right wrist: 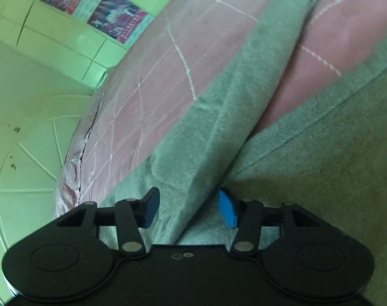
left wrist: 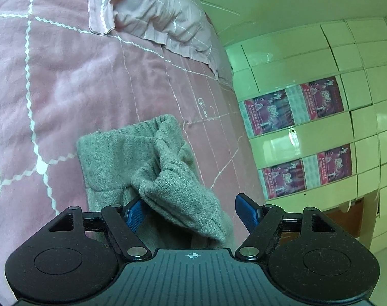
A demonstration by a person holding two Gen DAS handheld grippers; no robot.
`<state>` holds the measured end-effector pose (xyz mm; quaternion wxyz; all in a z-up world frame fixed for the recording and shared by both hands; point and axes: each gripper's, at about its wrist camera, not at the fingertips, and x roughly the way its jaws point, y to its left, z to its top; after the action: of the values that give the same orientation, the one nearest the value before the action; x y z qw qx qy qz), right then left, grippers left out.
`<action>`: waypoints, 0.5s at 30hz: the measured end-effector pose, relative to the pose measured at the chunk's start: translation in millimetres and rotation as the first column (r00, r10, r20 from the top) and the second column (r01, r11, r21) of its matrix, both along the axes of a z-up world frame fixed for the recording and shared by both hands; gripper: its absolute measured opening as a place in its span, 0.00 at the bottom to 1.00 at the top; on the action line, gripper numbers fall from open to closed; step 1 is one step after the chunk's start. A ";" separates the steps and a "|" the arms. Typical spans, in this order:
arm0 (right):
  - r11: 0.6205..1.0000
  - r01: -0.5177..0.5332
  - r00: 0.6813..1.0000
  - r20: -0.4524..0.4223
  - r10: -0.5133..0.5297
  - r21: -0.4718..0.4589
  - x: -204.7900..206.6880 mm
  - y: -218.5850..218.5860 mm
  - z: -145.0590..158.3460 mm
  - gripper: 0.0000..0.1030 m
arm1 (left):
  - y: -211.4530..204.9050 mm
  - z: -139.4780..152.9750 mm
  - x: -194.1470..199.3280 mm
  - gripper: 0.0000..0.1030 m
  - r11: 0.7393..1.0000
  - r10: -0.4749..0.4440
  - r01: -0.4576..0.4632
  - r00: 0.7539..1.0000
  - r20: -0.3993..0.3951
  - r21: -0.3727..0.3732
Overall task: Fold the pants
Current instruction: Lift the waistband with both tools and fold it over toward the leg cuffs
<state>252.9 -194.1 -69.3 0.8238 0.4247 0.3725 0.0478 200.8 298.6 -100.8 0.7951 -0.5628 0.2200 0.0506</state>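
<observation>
On the pink quilted bedspread (left wrist: 73, 81) with white zigzag stitching, seen from the left wrist, lie the grey fleecy knit pants (left wrist: 132, 158), bunched at the gathered waistband. The left gripper (left wrist: 190, 214) has its ribbed blue pads (left wrist: 248, 214) spread wide; a fold of the pants sits between them, brushing the left pad, unpinched. A crumpled pink striped pillowcase (left wrist: 155, 15) lies further up the bed. Glossy pale wall tiles (left wrist: 308, 48) carry red-purple posters (left wrist: 295, 107) (their writing is too small to read).

From the right wrist, blurred, a raised ridge of the pants (right wrist: 231, 107) runs between the right gripper (right wrist: 189, 210) pads, which stand apart without pressing it. The bedspread (right wrist: 162, 71) shows either side.
</observation>
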 end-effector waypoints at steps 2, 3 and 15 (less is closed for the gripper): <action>1.000 0.003 1.000 -0.029 -0.003 0.015 7.2 -5.5 -5.7 0.02 | 1.9 -2.6 10.4 0.58 0.999 -0.014 0.015 1.000 -0.017 0.034; 1.000 -0.006 1.000 -0.016 0.006 0.020 7.6 -7.6 -5.8 0.00 | 3.3 -3.2 18.0 0.35 0.997 -0.035 0.037 0.999 -0.028 0.061; 0.951 -0.251 0.923 0.252 0.292 -0.183 -112.4 -2.5 22.8 0.01 | 71.3 44.7 59.2 0.27 0.884 -0.379 0.333 0.921 0.088 0.328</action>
<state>140.6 -196.6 -46.5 0.8820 0.2961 0.3119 0.1929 260.0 369.9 -56.0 0.8825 -0.3847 0.2491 -0.1054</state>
